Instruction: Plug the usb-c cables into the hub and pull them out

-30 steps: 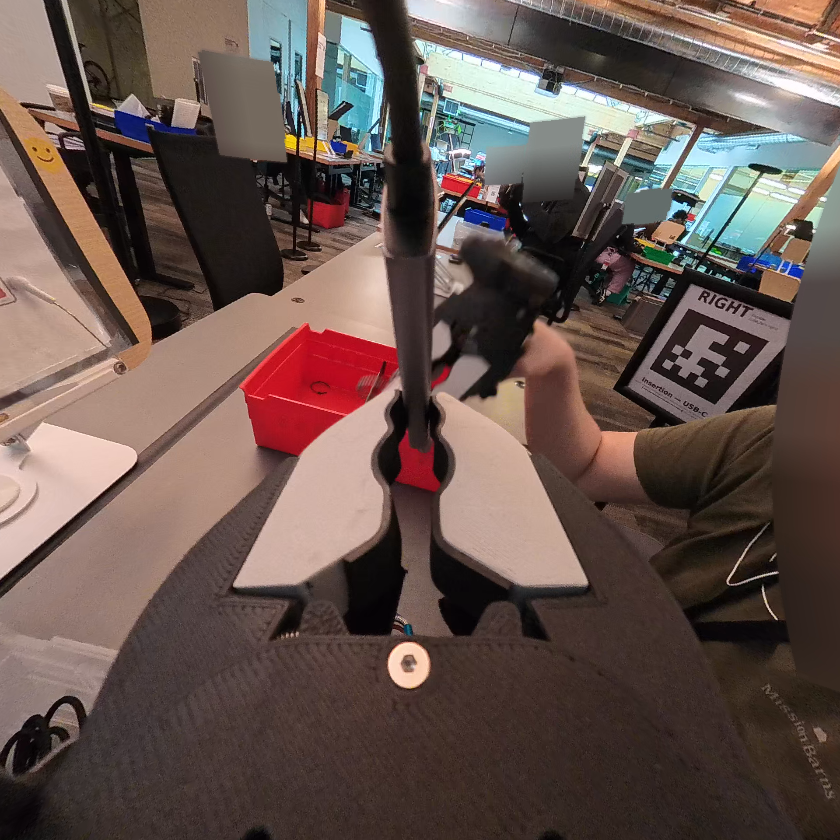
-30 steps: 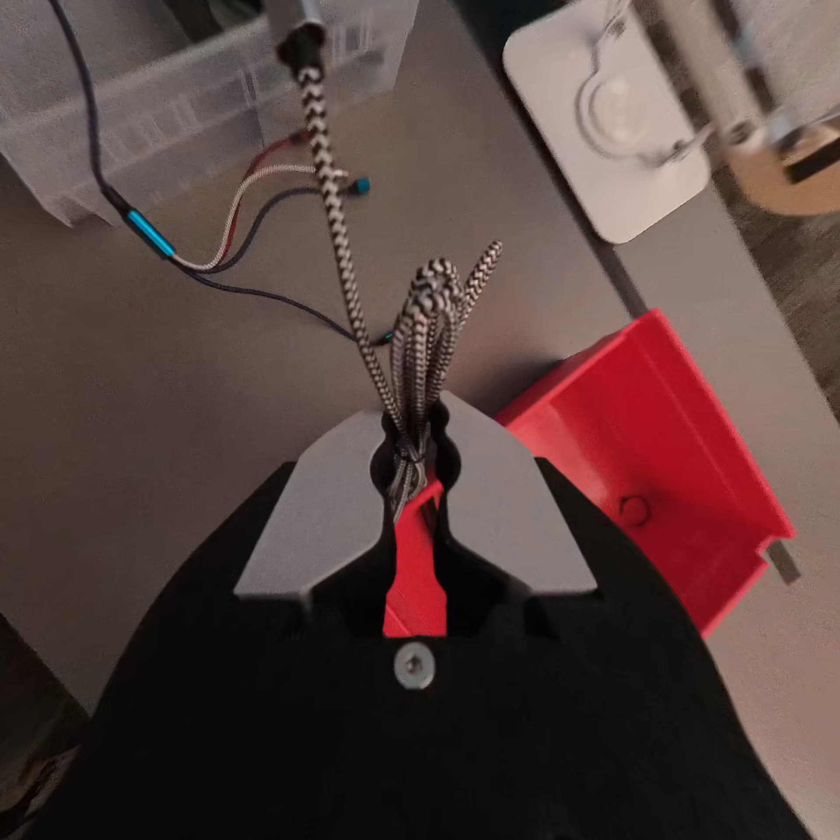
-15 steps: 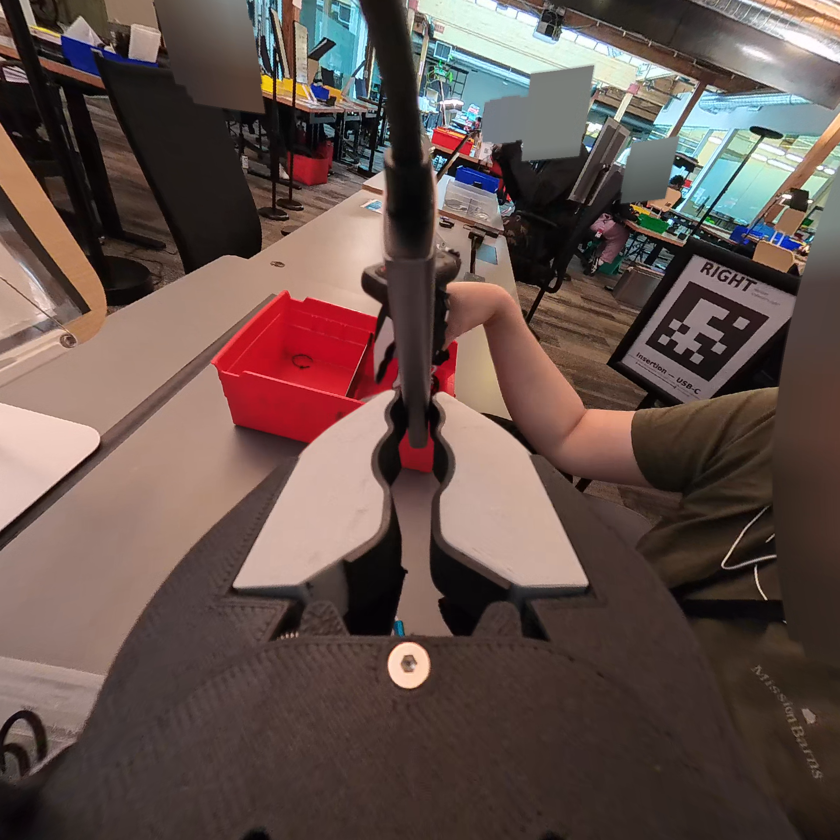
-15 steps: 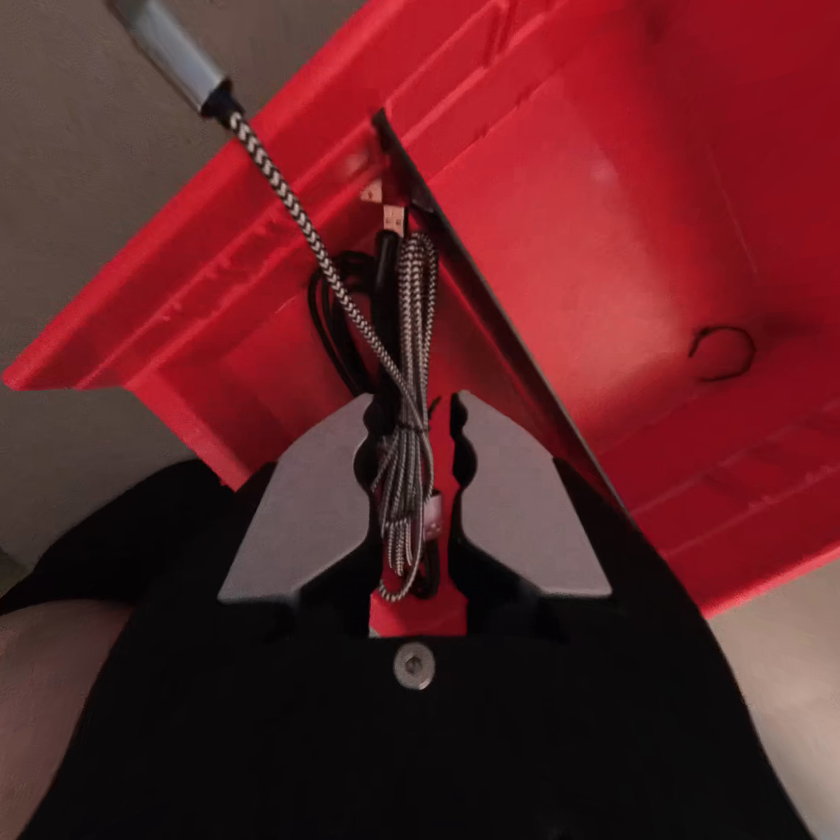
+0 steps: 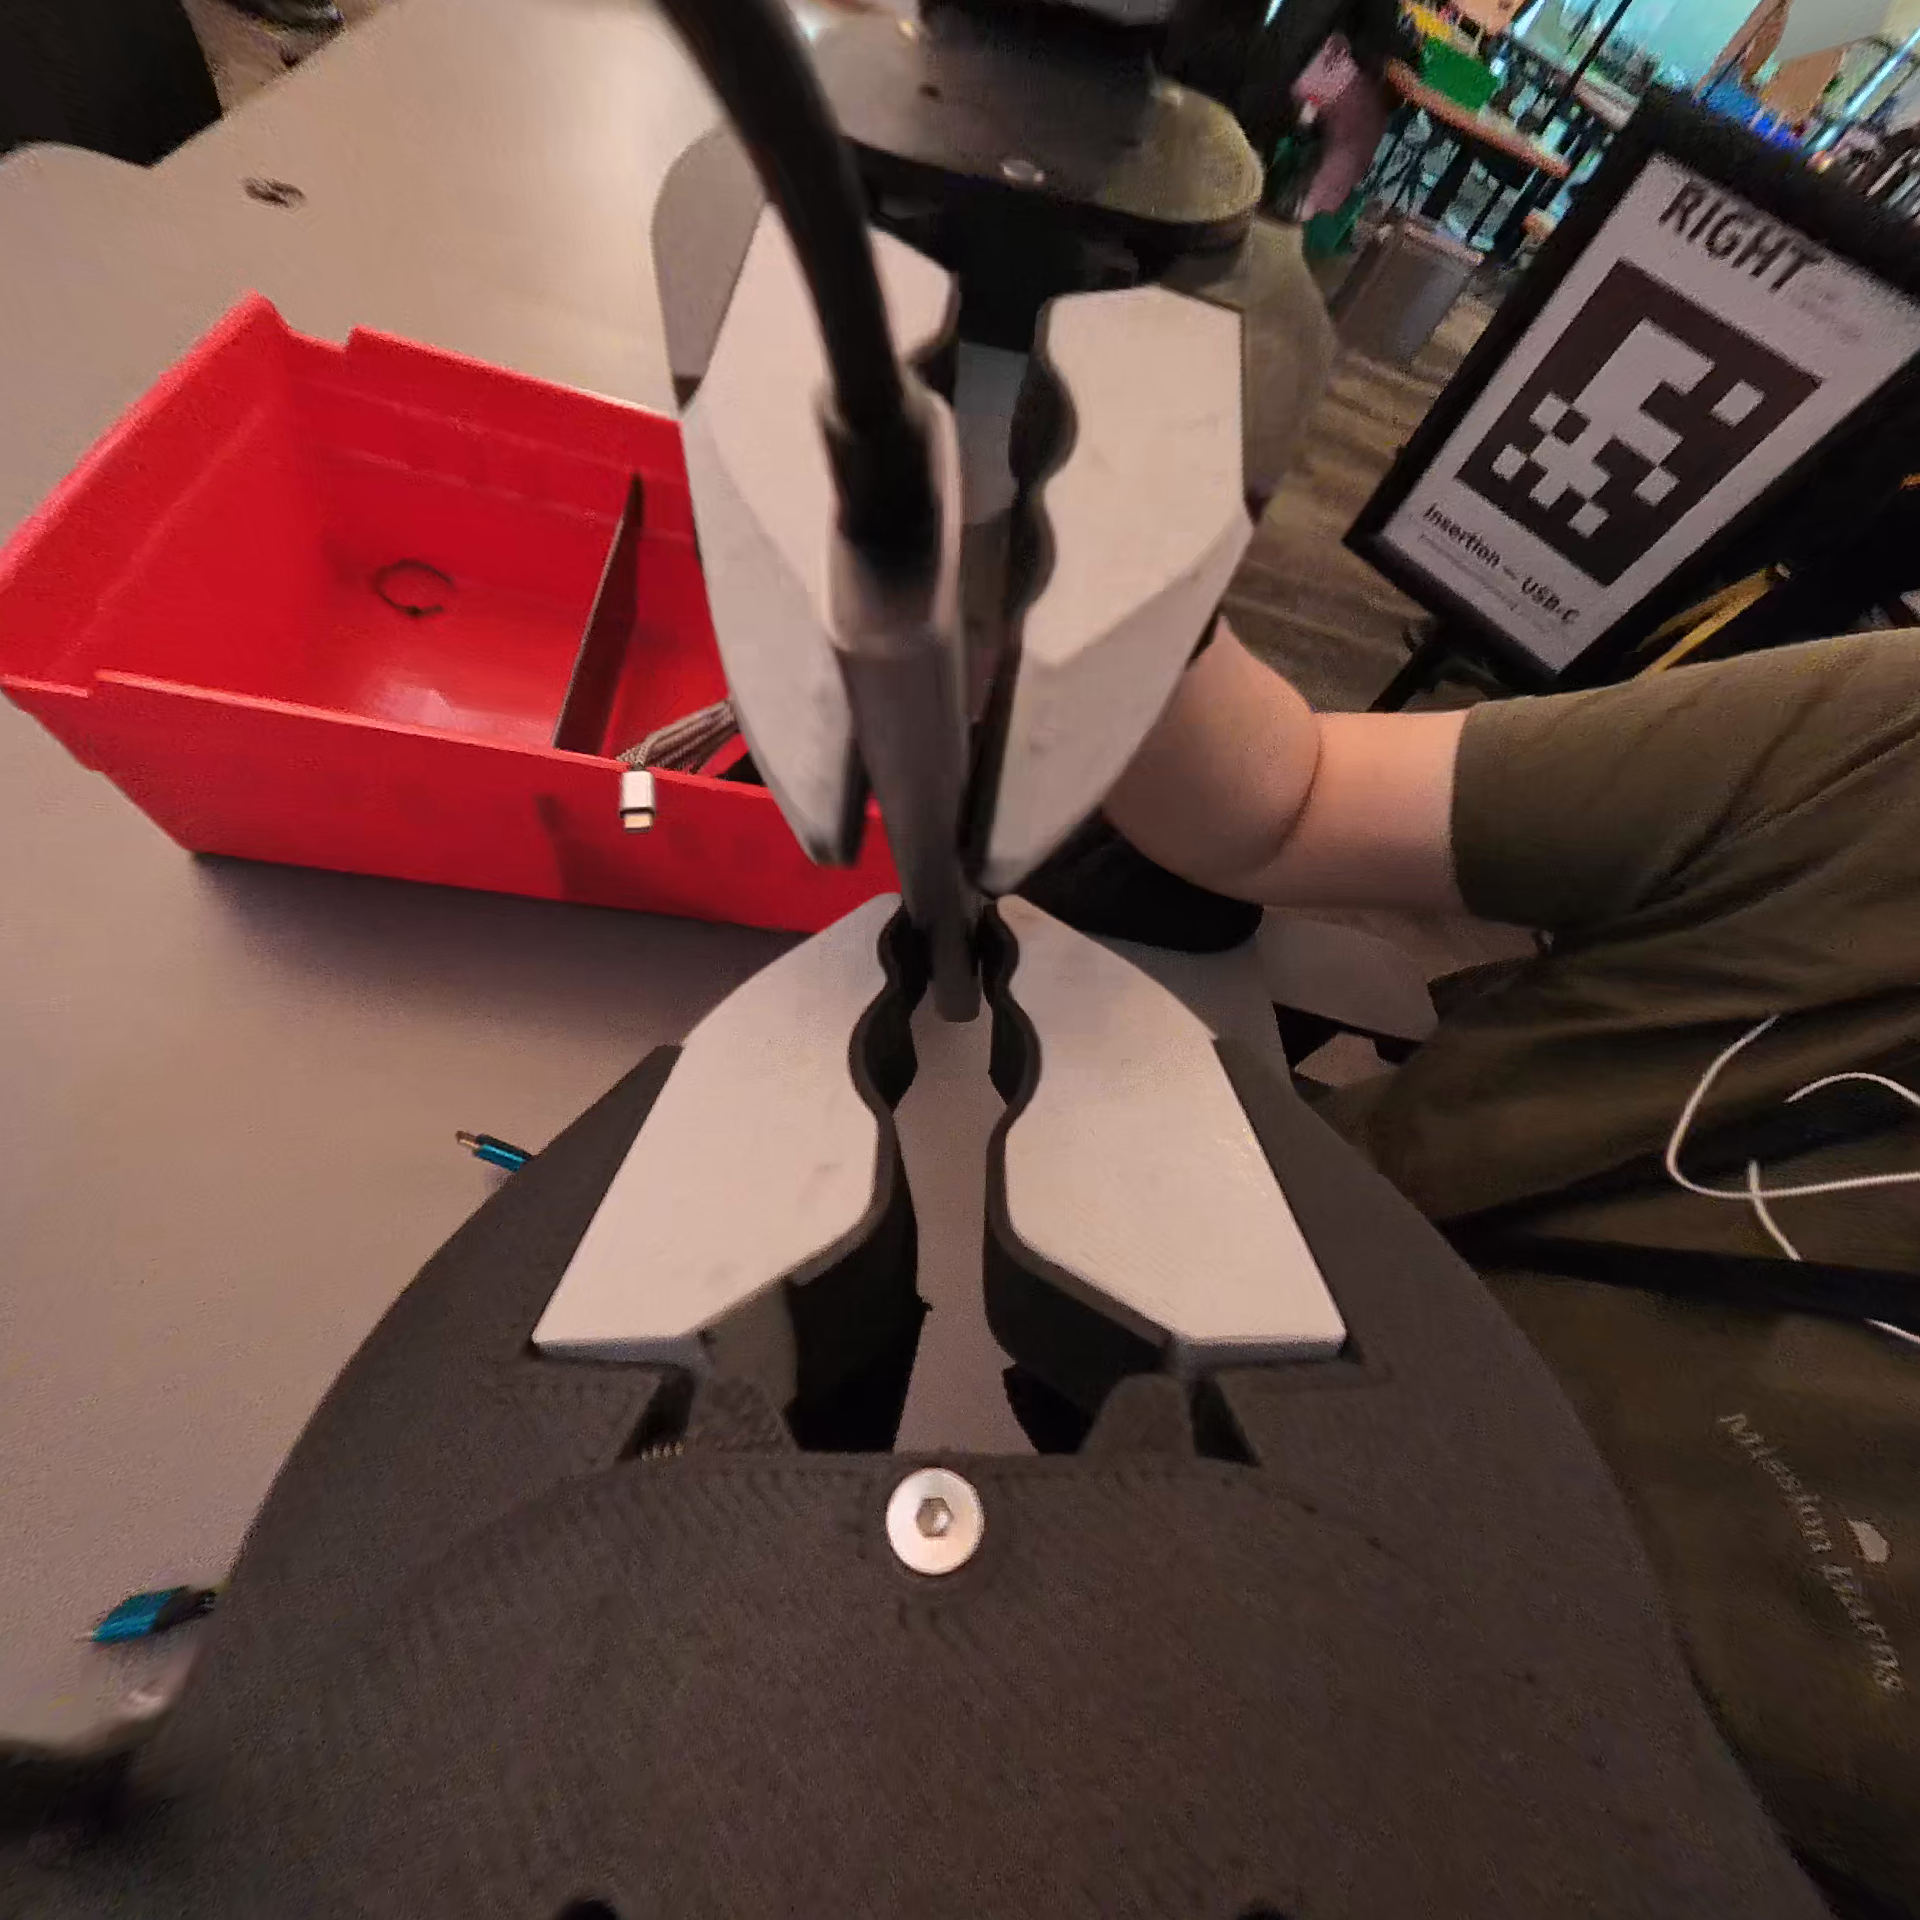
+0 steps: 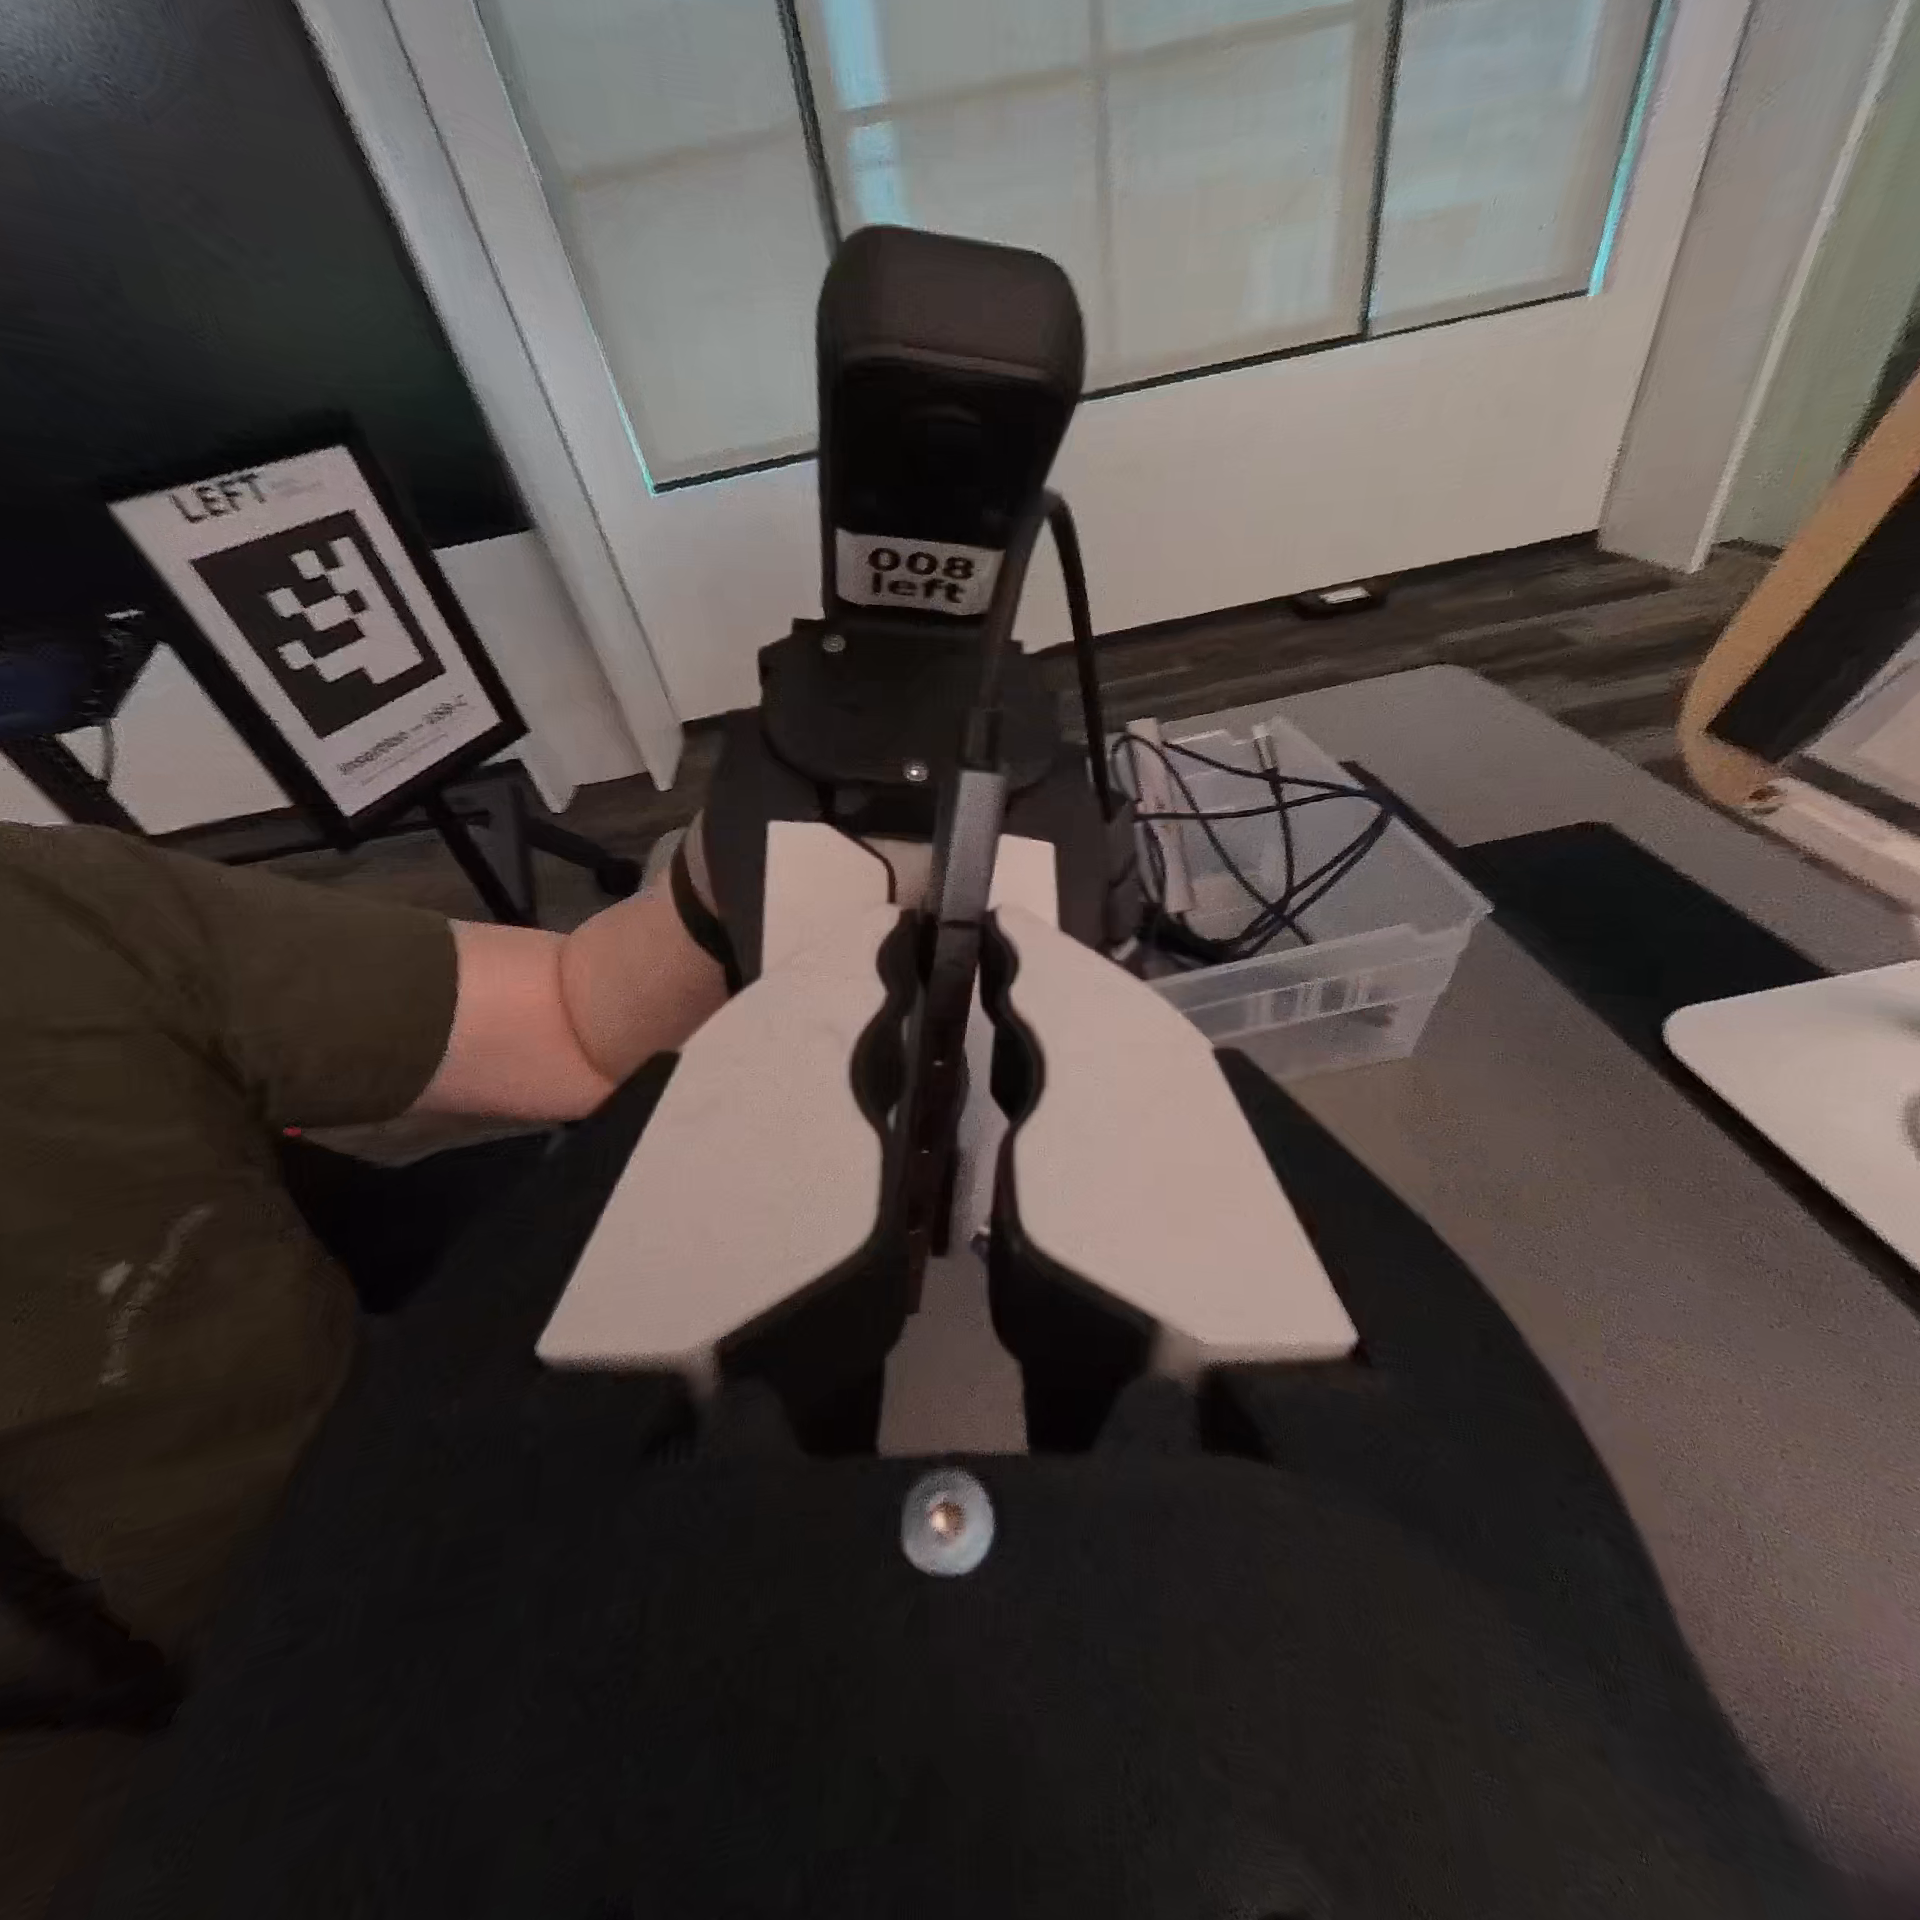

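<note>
Fingers (image 5: pixel 1132 1132) of both grippers clamp one hub (image 5: pixel 940 831) between them, likely a handover; cables (image 5: pixel 686 743) lie binned.

grey flat desk (image 5: pixel 312 1039) carries: red plastic bin with a divider (image 5: pixel 343 748), far left; two loose blue metal cable plugs (image 5: pixel 497 1150) near the front edge; clear plastic tub of dark cables (image 6: pixel 1340 966); white flat stand base (image 6: pixel 1808 1049), right edge.
</note>
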{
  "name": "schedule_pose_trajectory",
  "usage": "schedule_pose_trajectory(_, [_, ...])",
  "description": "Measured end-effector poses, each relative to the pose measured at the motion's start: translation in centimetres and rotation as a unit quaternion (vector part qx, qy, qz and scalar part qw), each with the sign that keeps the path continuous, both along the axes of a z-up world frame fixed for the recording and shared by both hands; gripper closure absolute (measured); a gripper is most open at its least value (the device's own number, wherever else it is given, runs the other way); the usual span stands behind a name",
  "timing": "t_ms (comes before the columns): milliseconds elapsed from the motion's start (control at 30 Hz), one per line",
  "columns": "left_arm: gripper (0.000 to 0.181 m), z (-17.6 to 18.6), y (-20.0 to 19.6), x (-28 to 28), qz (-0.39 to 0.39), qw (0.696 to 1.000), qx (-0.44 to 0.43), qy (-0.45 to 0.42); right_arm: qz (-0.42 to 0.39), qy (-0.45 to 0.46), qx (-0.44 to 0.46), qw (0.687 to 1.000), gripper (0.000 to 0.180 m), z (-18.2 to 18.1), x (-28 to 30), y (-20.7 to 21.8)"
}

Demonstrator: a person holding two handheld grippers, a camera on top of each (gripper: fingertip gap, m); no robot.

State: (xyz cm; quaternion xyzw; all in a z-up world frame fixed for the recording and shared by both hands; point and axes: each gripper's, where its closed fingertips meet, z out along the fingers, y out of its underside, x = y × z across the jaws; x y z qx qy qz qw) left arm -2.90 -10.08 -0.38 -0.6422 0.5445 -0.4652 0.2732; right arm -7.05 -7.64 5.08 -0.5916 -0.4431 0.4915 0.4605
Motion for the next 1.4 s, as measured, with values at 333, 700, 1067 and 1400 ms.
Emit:
schedule_pose_trajectory(333, [0.142, 1.4, 1.3, -1.4, 0.03, 0.999, -0.01, -0.026, -0.218, -0.108, 0.195, 0.95, 0.17, 0.3, 15.0, 7.2])
schedule_pose_trajectory(700, [0.146, 1.1, 1.2, -2.3, 0.026, 0.999, -0.022, -0.006, -0.315, -0.158, 0.089, 0.932, 0.17, -6.9, 24.5, 13.0])
schedule_pose_trajectory(1067, [0.141, 1.5, 3.0, -4.8, 0.074, 0.997, -0.03, 0.011, -0.263, -0.418, -0.015, 0.869, 0.167, -18.9, 21.5, 15.5])
schedule_pose_trajectory(1400, [0.138, 6.6, 4.8, -12.4, 0.178, 0.982, 0.041, -0.041, -0.321, -0.387, -0.004, 0.865, 0.119, -13.9, 22.6, 15.2])
